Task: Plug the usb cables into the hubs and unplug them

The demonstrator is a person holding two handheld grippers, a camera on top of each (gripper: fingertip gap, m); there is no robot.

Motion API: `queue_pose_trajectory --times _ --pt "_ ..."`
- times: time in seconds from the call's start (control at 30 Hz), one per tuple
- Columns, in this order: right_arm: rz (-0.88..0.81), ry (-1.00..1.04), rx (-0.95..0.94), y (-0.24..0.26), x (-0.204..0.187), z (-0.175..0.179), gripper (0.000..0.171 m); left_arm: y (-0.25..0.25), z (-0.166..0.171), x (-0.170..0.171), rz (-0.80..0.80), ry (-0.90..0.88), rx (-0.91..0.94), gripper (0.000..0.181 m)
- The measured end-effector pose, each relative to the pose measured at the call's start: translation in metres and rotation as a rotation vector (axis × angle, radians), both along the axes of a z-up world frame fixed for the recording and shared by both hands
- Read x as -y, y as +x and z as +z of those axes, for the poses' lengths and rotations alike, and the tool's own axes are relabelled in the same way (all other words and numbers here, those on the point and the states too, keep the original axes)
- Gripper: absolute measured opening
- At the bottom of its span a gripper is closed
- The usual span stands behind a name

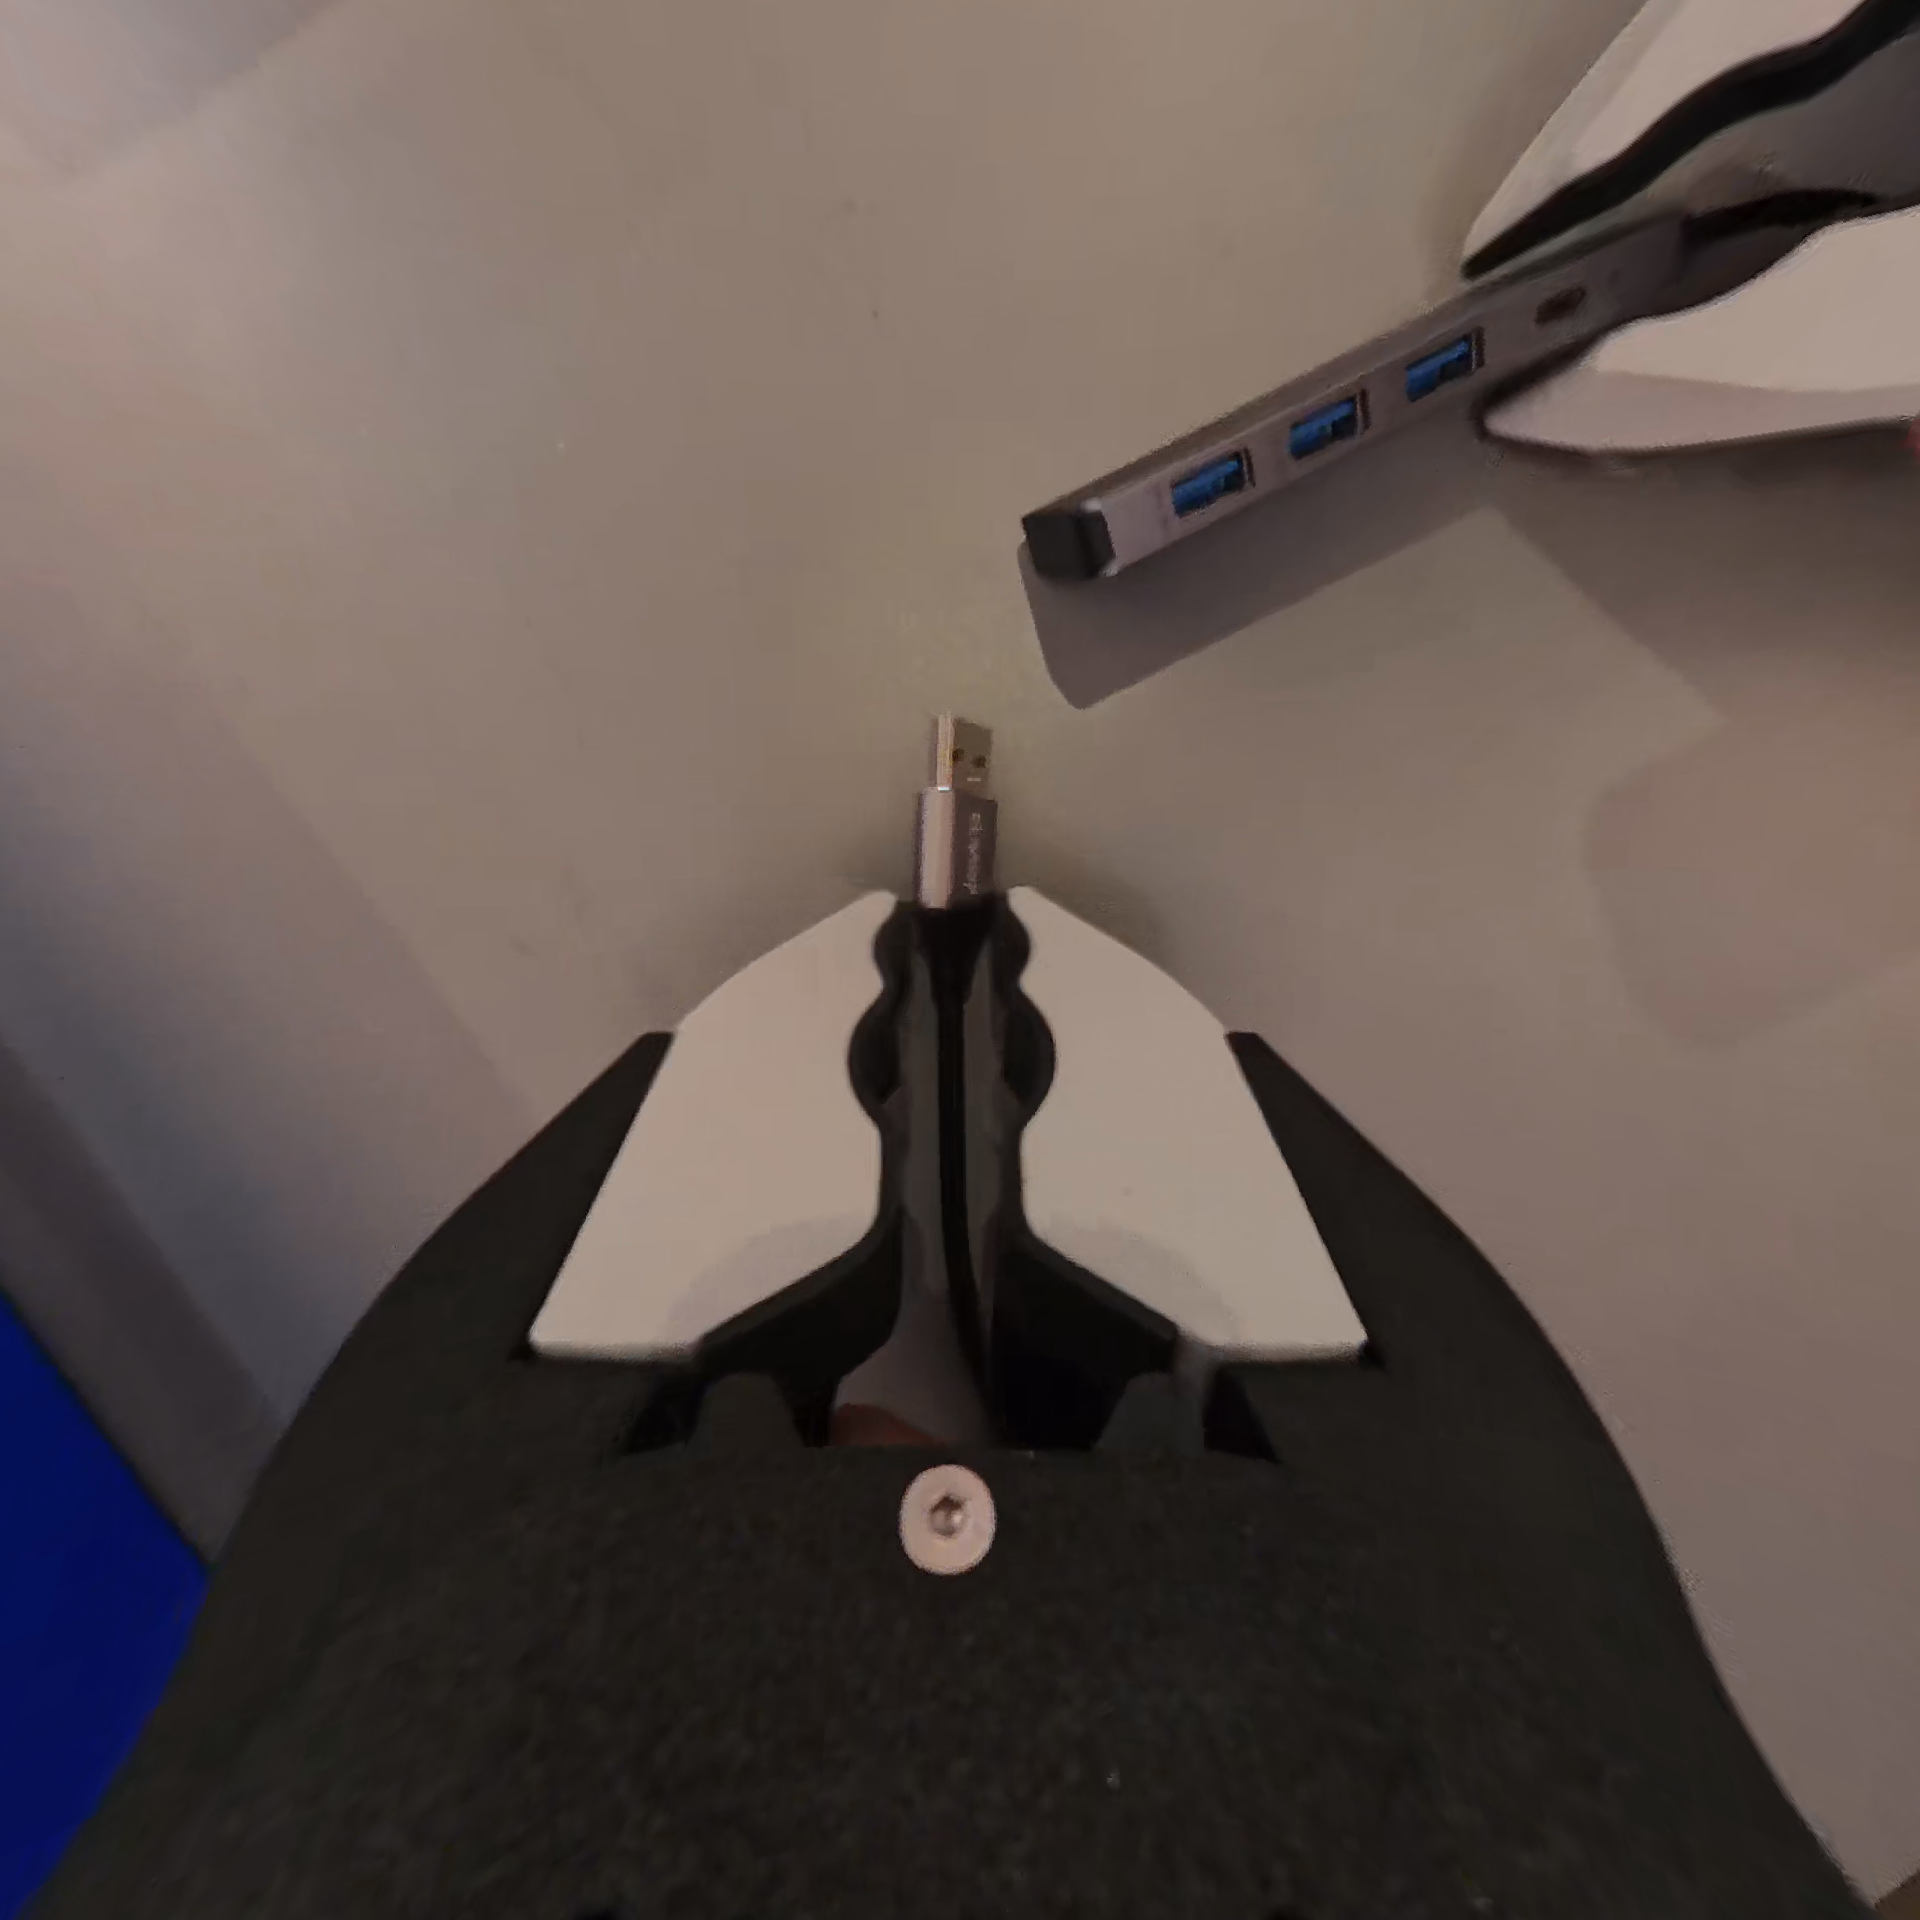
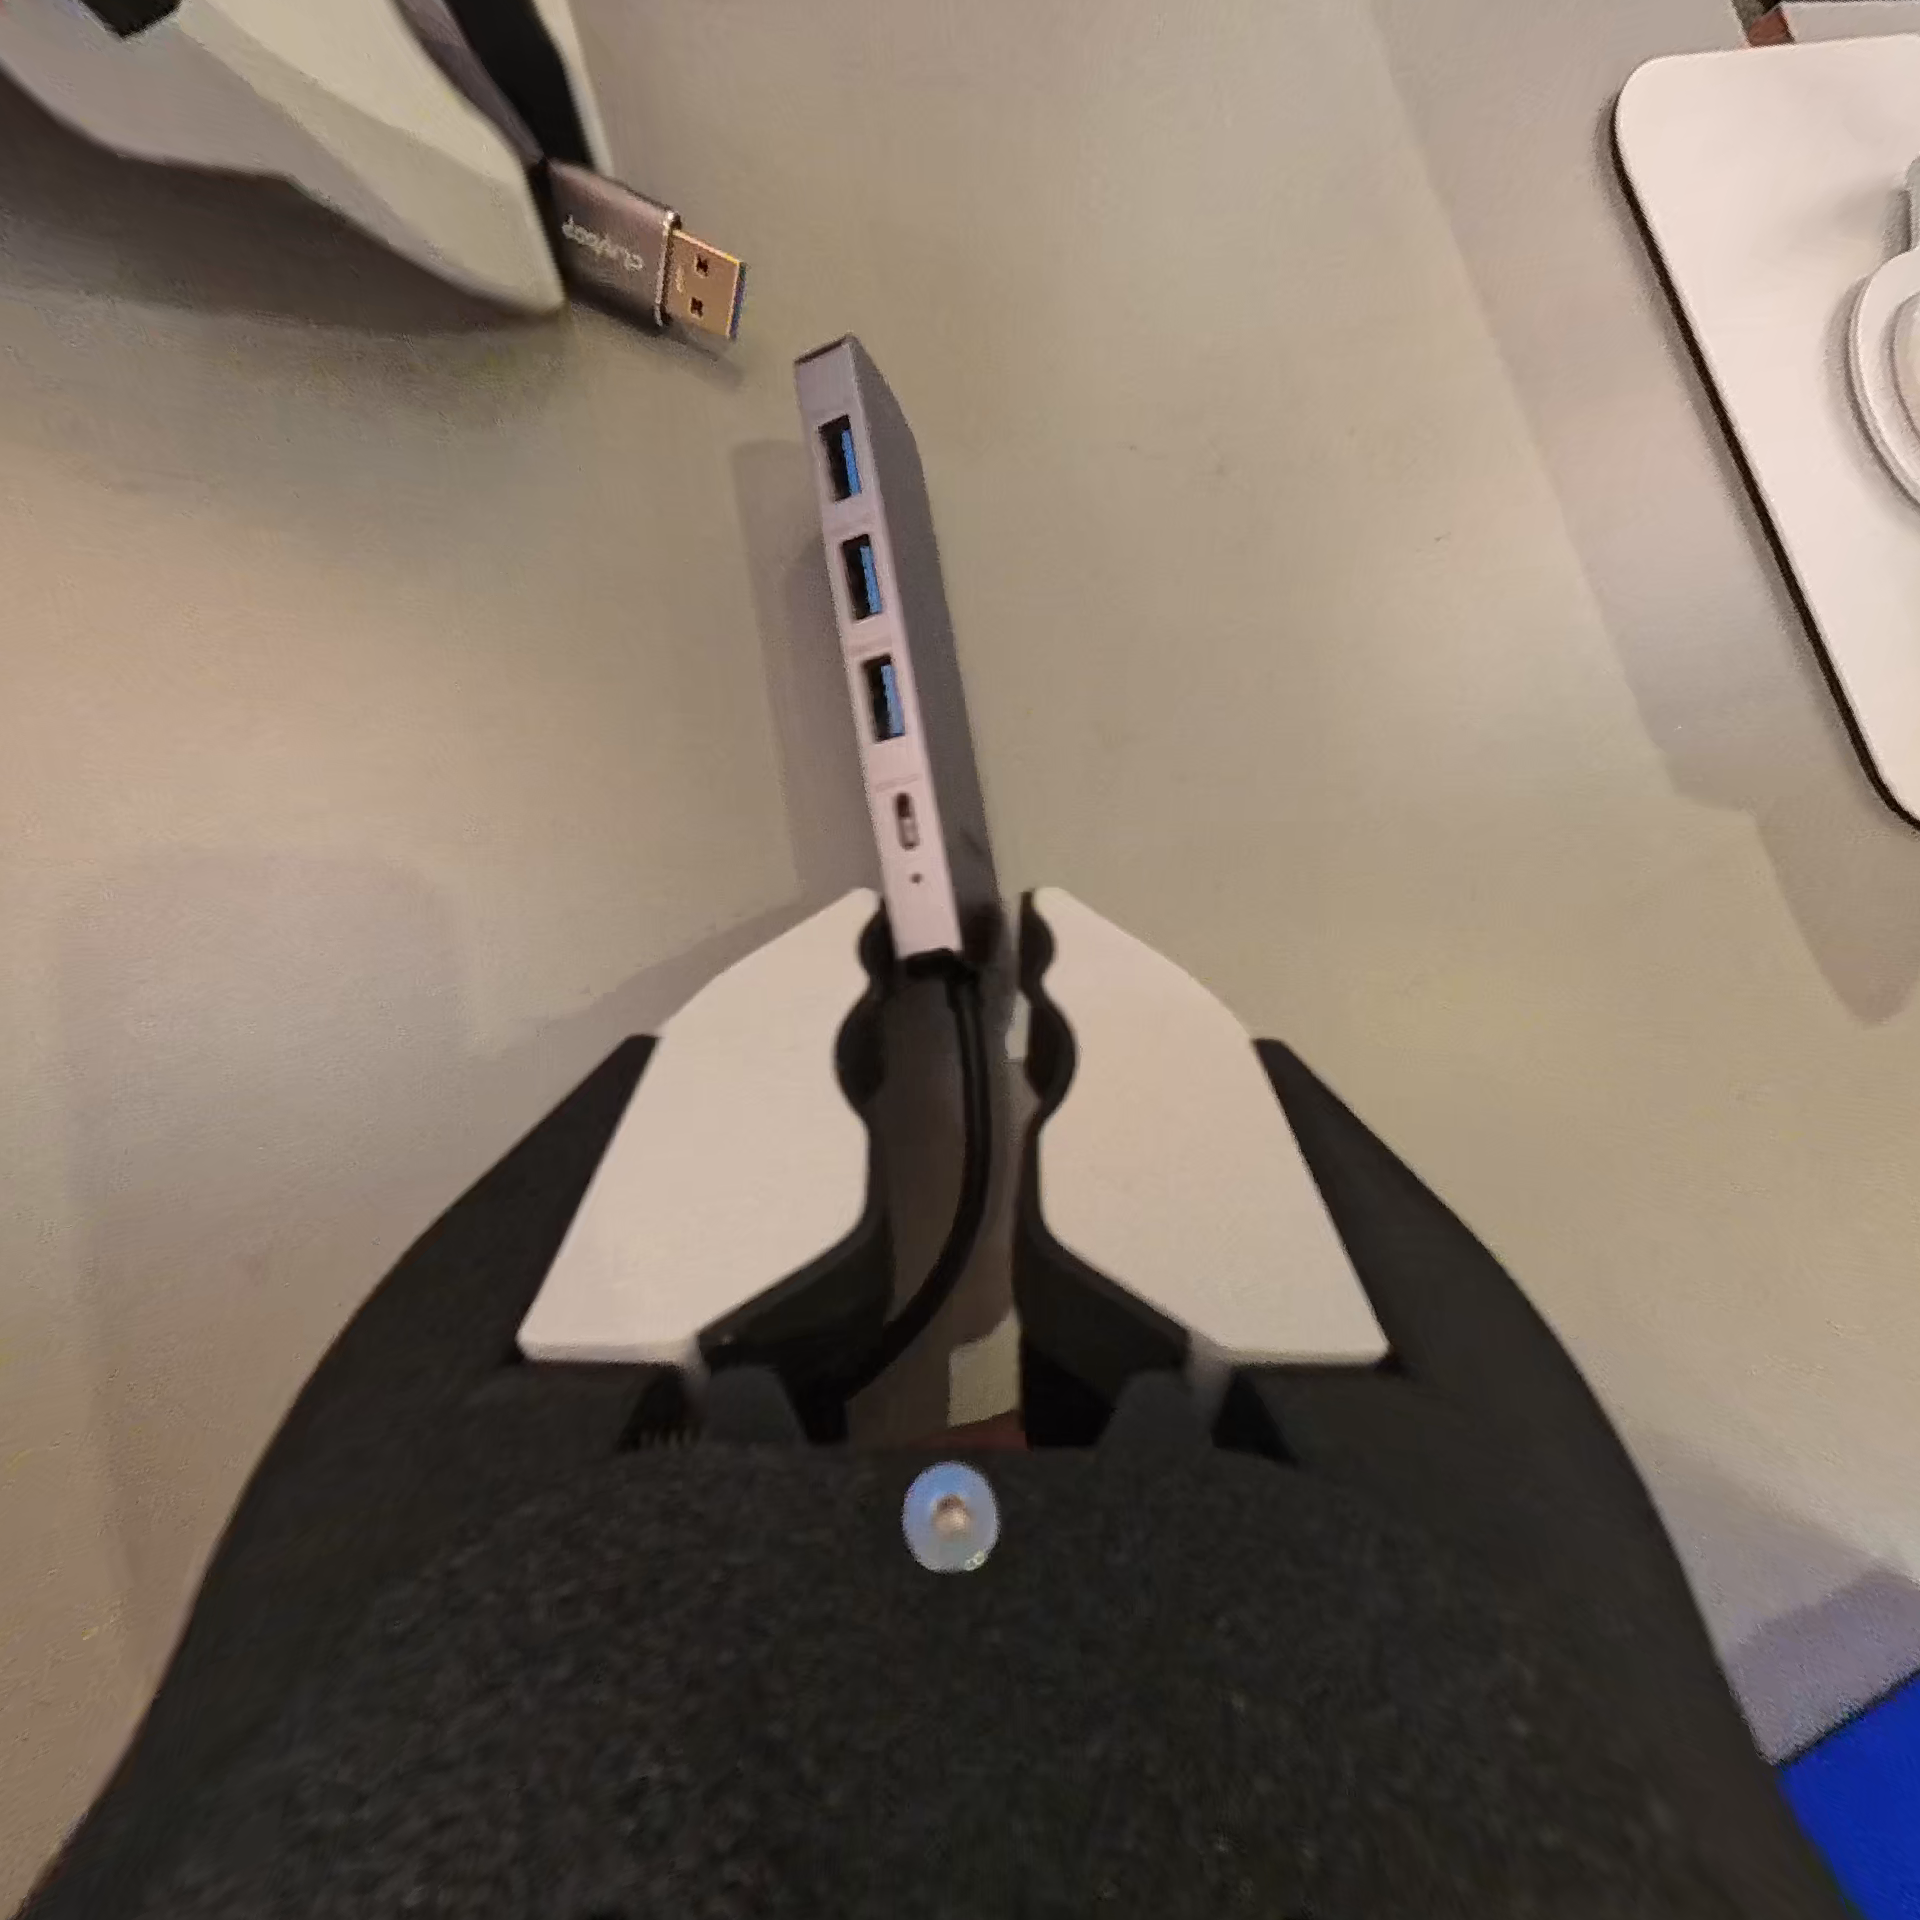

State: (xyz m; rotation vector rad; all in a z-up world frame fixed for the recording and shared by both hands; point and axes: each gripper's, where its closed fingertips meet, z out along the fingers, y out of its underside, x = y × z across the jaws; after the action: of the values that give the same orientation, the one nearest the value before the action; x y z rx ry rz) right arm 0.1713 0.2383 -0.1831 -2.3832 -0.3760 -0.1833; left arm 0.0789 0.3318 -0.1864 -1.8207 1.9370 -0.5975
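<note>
Left claw [image 1: 951,899] clamped on USB plug [image 1: 958,821], right claw [image 2: 951,914] on hub [image 2: 883,644]; white pad [image 2: 1766,364] only rightward.

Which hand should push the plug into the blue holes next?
Probably left. The left gripper pinches the USB plug tip-forward, free and apart from the hub. The right gripper just holds that hub steady, ports facing the plug.

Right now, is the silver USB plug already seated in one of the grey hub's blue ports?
No, the silver USB plug hangs clear of the slim grey hub, and all three blue ports are empty.
</note>
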Motion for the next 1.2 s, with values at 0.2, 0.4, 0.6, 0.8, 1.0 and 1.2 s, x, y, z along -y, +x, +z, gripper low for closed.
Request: queue_pose_trajectory --times 0.2,0.4,0.6,0.8,1.0,1.2 --pt "0.007 0.005 0.041 0.002 -0.001 0.0 0.016 -0.003 0.0 0.004 -0.021 0.009 -0.006 0.014" --pt "0.005 0.017 -0.159 -0.003 0.008 0.008 0.038 -0.01 0.0 0.006 -0.08 -0.036 0.007 0.013" --pt "-0.092 0.081 -0.491 -0.002 0.006 0.026 0.048 -0.015 0.002 0.001 -0.143 -0.145 0.049 0.012" --pt "-0.164 0.005 -0.52 0.003 0.005 0.007 0.054 -0.023 0.004 -0.001 -0.225 -0.116 0.072 0.012" --pt "-0.115 -0.019 -0.45 -0.008 -0.004 0.001 0.032 -0.026 0.006 0.007 -0.261 -0.076 0.094 0.012" --pt "-0.025 0.015 -0.261 -0.014 -0.008 0.01 0.012 -0.026 0.013 0.013 -0.259 -0.129 0.122 0.012"
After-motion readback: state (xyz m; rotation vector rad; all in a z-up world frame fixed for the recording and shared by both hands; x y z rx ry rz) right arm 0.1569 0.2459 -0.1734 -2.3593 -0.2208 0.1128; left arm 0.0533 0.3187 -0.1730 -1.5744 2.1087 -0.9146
